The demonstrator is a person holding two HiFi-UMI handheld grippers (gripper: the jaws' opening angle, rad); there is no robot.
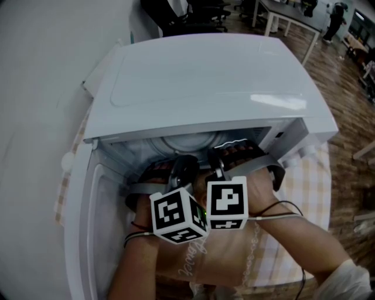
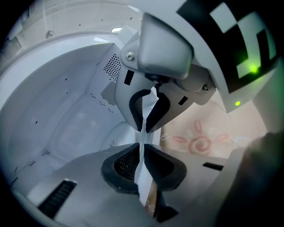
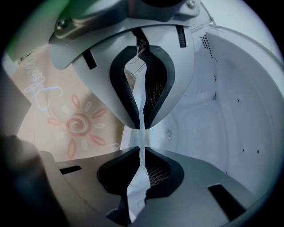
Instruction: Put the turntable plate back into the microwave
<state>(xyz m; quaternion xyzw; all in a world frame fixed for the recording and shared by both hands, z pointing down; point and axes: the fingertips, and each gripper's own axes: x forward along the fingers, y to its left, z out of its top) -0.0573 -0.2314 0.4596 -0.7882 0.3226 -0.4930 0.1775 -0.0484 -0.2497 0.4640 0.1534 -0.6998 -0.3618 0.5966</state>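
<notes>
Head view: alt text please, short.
A left claw and a right claw, each carrying a black-and-white marker cube, reach into the open cavity of a white box-shaped microwave seen from above. Its door hangs open at the left; a curved glint above the claws may be the rim of the clear glass turntable plate.

Yellow-and-white checked tablecloth (image 1: 307,193) spread under appliance, seen at both sides. Pale wall (image 1: 41,70) seen at left. Wood-plank floor (image 1: 345,105) seen at right. Desk (image 1: 291,14) and dark office chairs (image 1: 205,12) set far back. Person (image 1: 337,14) seen standing beyond desk. Pink cloth (image 1: 196,261) printed with script seen low in head view. Swirl-sun print on it shown in both gripper views.
</notes>
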